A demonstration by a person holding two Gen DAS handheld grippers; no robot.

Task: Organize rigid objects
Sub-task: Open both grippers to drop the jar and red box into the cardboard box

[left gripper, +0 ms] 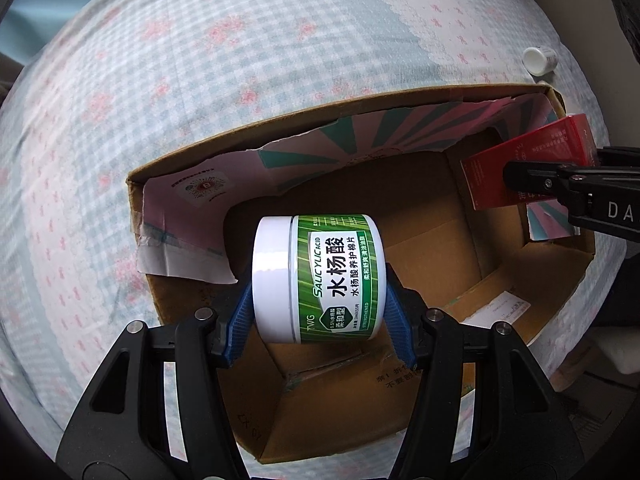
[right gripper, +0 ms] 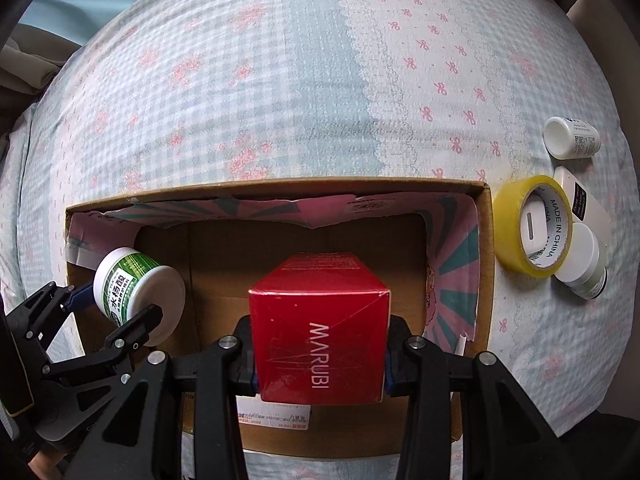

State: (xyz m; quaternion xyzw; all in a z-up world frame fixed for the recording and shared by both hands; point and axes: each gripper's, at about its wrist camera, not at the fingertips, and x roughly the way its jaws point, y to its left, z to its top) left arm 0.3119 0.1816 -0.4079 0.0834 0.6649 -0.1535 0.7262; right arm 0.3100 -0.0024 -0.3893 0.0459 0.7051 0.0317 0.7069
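My left gripper (left gripper: 320, 316) is shut on a white jar with a green label (left gripper: 320, 276), held on its side over the left part of an open cardboard box (left gripper: 560, 292). The right wrist view shows the same jar (right gripper: 136, 292) in the left gripper (right gripper: 112, 304) at the box's left end. My right gripper (right gripper: 320, 354) is shut on a red carton (right gripper: 320, 336) marked MARUBI, held over the middle of the box (right gripper: 484, 248). In the left wrist view that red carton (left gripper: 528, 160) hangs at the box's right end.
The box lies on a bed cover (right gripper: 280, 80) with a blue check and pink flowers. Right of the box sit a yellow tape roll (right gripper: 516, 236), a small white bottle (right gripper: 572, 136), another white-capped bottle (right gripper: 584, 264) and a flat beige item (right gripper: 588, 208).
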